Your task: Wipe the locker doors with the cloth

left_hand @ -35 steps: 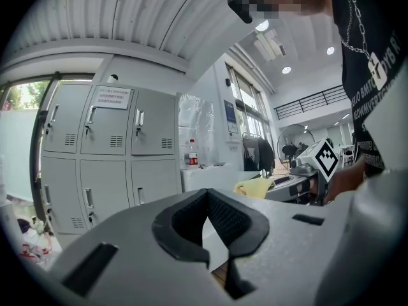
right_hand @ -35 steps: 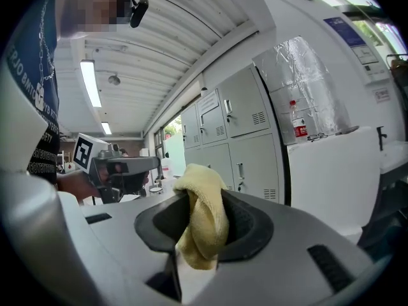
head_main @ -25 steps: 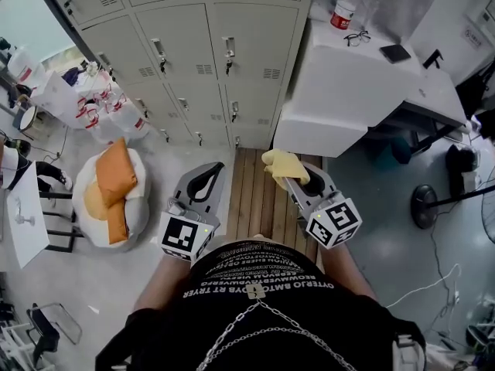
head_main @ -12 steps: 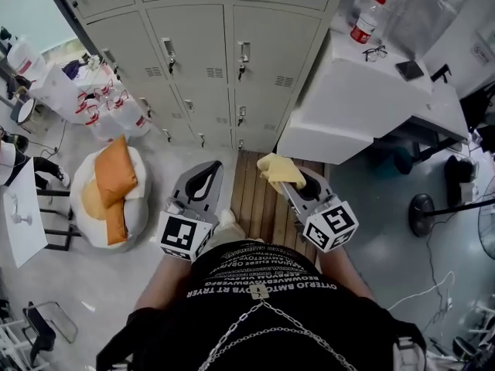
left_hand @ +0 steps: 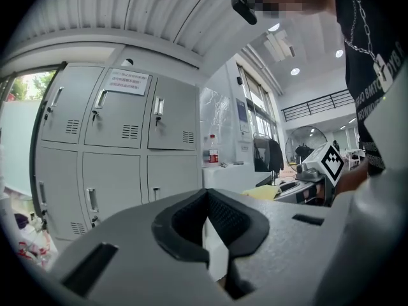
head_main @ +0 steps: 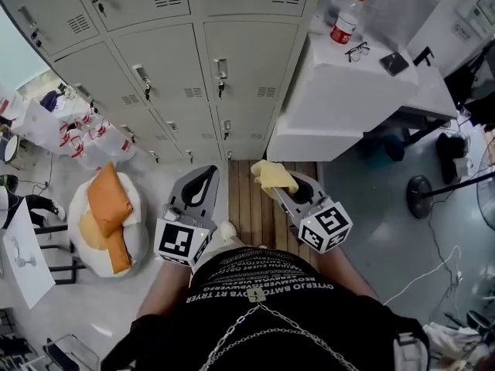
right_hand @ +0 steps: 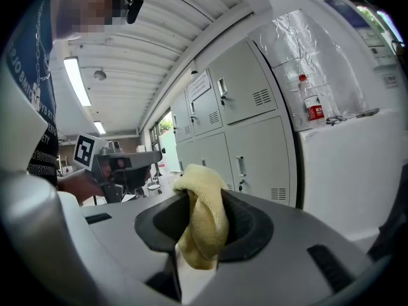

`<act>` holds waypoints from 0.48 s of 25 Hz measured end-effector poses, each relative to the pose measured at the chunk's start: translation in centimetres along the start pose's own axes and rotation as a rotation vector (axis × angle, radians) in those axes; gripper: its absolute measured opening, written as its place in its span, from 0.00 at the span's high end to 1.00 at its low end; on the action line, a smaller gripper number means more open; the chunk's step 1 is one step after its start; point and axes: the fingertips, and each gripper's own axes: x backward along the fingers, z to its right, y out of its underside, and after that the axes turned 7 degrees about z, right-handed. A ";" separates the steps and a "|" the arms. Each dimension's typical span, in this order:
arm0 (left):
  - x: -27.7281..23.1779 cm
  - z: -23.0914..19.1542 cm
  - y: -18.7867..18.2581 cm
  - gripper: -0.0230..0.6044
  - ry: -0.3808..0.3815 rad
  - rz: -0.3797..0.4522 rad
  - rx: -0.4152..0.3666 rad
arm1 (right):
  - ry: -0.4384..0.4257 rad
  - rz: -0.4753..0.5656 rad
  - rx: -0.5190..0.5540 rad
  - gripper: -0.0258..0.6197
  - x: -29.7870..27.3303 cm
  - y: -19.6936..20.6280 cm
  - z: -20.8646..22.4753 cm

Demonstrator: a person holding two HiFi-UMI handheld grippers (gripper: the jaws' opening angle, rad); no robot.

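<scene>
Two tools are being held side by side in front of the lockers (head_main: 178, 68), both pointing toward the bottom row of doors and well apart from them. The right tool (head_main: 283, 193) is gripping the cloth (head_main: 272, 175): its jaws are pressing together on the yellow fabric, which is bunching up above the tips and hanging down between them. No part of the cloth is touching the lockers. The left tool (head_main: 207, 170) is carrying nothing, its jaws are sitting closed with only a thin slit showing between them, and it is hovering slightly further from the lockers than the cloth is.

A person in a black printed shirt (head_main: 259, 284) is standing over a strip of wooden planks (head_main: 246, 199) that is running out from the foot of the lockers. The grey doors are all sitting shut, each with a handle and a small vent.

To the right of the lockers, a white surface (head_main: 348, 99) is standing just beside their end panel, bearing a clear bottle with a red label (head_main: 343, 22), a pair of glasses (head_main: 356, 50) and a small dark flat object (head_main: 394, 62). To the left of the lockers, plastic bags (head_main: 77, 130) are leaning near the bottom doors, and further out from them a white beanbag (head_main: 135, 207) is lying on the floor with an orange cushion (head_main: 107, 203) on top.
</scene>
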 end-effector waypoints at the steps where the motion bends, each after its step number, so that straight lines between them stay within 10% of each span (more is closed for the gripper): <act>1: -0.4 -0.3 0.2 0.96 0.009 -0.003 -0.004 | 0.003 -0.002 -0.001 0.79 -0.5 0.1 0.2; 12: -3.5 -4.1 1.4 0.95 0.064 -0.006 0.014 | 0.033 0.000 0.021 0.79 -4.9 -1.2 1.5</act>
